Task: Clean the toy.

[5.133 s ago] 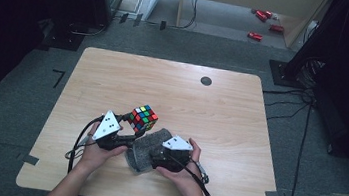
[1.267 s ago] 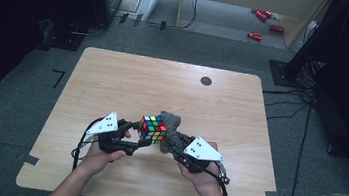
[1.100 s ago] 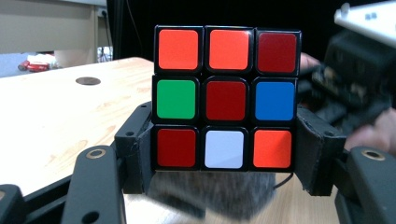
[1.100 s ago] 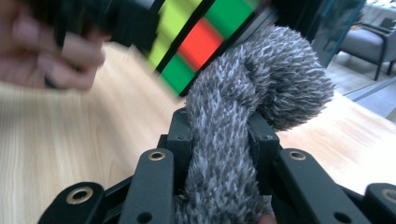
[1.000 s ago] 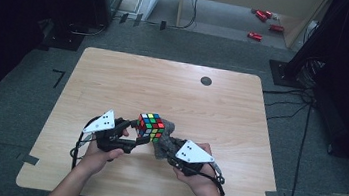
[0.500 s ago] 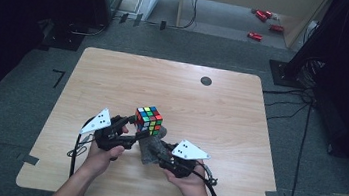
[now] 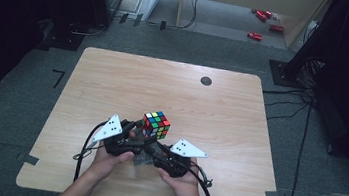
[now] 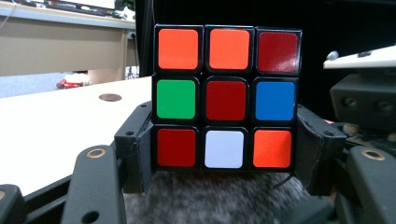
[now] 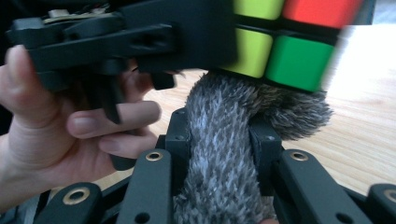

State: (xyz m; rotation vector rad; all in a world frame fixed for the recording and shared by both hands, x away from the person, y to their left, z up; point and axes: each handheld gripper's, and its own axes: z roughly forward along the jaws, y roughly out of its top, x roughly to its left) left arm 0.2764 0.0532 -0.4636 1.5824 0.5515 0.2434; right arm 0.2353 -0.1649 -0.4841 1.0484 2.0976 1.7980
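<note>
A scrambled colour cube [image 7: 156, 124] is held above the near part of the wooden table [image 7: 114, 80]. My left gripper [image 8: 226, 149] is shut on the cube [image 8: 226, 98], its jaws pressing the lower left and right sides. A grey furry cloth [image 9: 224, 154] is clamped in my right gripper [image 9: 222, 140], which is shut on it. The cloth's top touches the underside of the cube [image 9: 280, 42]. In the high view the cloth [image 7: 148, 154] shows between the two grippers, the right gripper [image 7: 156, 151] just below the cube. The left hand [image 9: 70, 126] shows beside the cloth.
A small dark round disc [image 7: 206, 81] lies on the far side of the table. Cables trail from both grippers off the near edge. Red objects [image 7: 255, 36] lie on the floor beyond the table, with dark equipment at both sides.
The right gripper with the cloth has shifted left and down, from beside the cube to under it. The cube in the left gripper has tilted slightly and stayed in about the same place.
</note>
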